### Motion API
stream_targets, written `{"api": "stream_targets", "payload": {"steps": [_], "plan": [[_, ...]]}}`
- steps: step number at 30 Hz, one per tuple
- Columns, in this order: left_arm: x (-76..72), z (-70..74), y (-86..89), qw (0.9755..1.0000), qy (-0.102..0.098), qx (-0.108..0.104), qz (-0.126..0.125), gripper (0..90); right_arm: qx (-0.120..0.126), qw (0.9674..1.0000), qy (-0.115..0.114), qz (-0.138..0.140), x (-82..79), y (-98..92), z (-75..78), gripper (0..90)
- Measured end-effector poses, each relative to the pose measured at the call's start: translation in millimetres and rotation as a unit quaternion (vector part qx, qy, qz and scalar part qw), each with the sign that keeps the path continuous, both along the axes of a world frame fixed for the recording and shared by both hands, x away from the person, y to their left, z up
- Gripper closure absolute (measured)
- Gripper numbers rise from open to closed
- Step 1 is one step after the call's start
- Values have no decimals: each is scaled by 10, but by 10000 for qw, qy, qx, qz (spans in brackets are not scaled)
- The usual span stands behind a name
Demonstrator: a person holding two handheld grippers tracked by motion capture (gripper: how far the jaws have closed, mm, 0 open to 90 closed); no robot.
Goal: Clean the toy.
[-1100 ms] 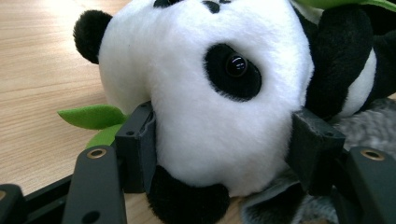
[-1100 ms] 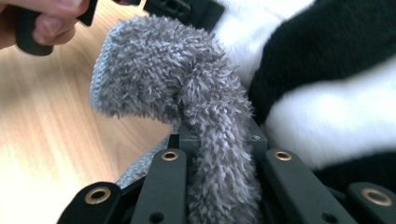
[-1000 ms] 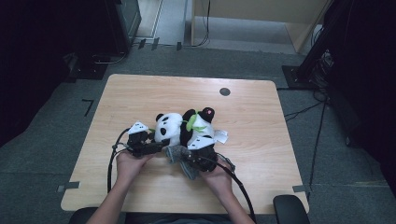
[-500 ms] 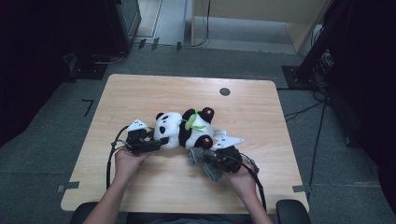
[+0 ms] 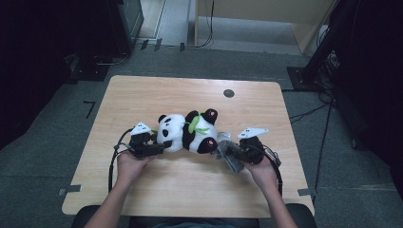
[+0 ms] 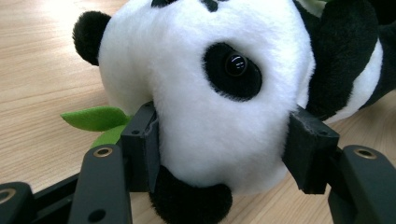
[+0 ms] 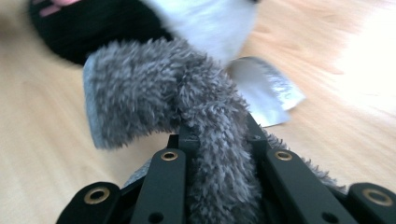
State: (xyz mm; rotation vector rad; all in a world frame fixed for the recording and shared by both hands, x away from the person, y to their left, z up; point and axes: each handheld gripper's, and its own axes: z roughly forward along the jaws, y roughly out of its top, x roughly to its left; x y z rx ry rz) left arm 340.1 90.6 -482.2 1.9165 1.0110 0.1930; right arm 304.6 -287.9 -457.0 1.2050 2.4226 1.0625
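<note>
A black and white panda plush (image 5: 187, 132) lies on its side in the middle of the wooden table (image 5: 142, 95), head toward the left. My left gripper (image 5: 160, 147) is shut on the panda's head (image 6: 224, 93); both pads press into the white fur, and a green felt leaf (image 6: 93, 119) pokes out beside the left jaw. To the right of the panda, my right gripper (image 5: 235, 154) is shut on a grey fuzzy cloth (image 5: 223, 147). In the right gripper view the cloth (image 7: 140, 102) bunches up between the jaws of that gripper (image 7: 217, 135), with a silver tag (image 7: 264, 93) behind it.
A dark round grommet (image 5: 228, 93) sits near the table's far edge. Black cables trail from both grippers across the near part of the table. Dark cabinets and floor cables surround the table. Bare wood lies at the far side and both ends.
My right gripper has moved to the right with the grey cloth, away from the panda's feet. The panda has shifted slightly to the right. The left hand has stayed put.
</note>
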Motion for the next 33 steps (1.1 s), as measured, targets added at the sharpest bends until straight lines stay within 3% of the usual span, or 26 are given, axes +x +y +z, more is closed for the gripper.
{"api": "stream_targets", "payload": {"steps": [6, 10, 15, 22, 27, 33], "plan": [[-4, -5, 0, 10000, -9, -22, 17, 371, 77, 10000, -36, -38, 317, -22, 20, 770], [3, -24, 18, 9998, -3, -170, 52, 367, 64, 9999, -77, -8, 497, 30, 19, 769], [-16, -30, 13, 9998, -42, -162, 81, 360, 103, 9999, -102, -55, 621, 36, 12, 769], [-26, -34, 3, 9996, -51, -206, 168, 334, 441, 9977, -295, -410, 808, -213, 49, 764], [-48, -35, -7, 9997, -103, -137, 194, 324, 479, 9965, -352, -593, 876, -362, 38, 760], [-66, -32, -12, 9997, -148, -70, 192, 320, 662, 9925, -437, -925, 983, -560, -53, 750]]}}
